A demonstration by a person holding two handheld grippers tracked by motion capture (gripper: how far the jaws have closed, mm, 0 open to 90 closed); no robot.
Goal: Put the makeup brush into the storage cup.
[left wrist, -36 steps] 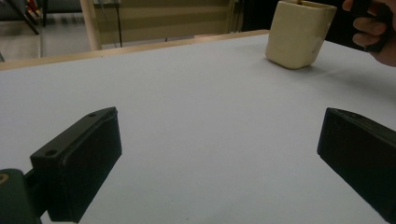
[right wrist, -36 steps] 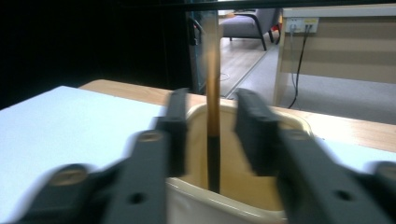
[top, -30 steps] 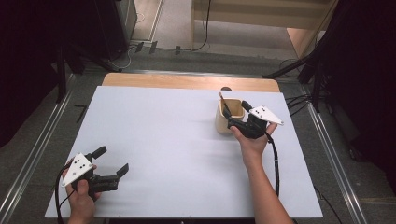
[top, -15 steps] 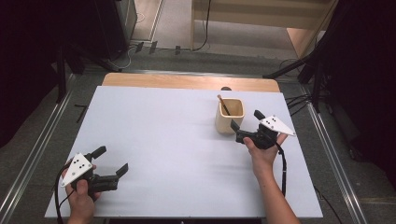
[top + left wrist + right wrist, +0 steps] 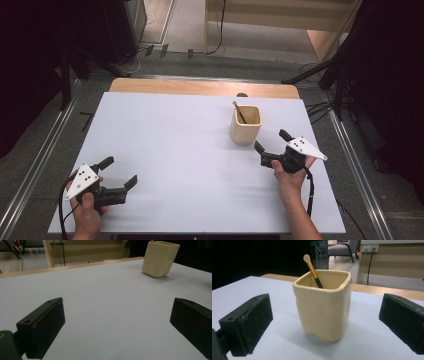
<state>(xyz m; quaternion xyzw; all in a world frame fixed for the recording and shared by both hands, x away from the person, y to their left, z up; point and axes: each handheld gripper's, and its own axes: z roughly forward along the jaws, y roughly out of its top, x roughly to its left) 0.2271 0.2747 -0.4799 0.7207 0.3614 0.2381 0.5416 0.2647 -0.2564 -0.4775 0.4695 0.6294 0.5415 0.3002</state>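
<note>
Cup (image 5: 246,126), cream and square, stands upright on the far right part of the white table (image 5: 190,150) with a brush (image 5: 239,112) leaning inside. The right gripper (image 5: 270,142) is just beside it, jaws wide apart (they have just been opening, nothing between them). The left gripper (image 5: 119,171) rests at the near left corner, jaws apart and empty.

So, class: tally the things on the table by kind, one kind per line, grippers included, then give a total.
Cup: 1
Brush, standing in the cup: 1
Grippers, left gripper and right gripper: 2
Total: 4
</note>
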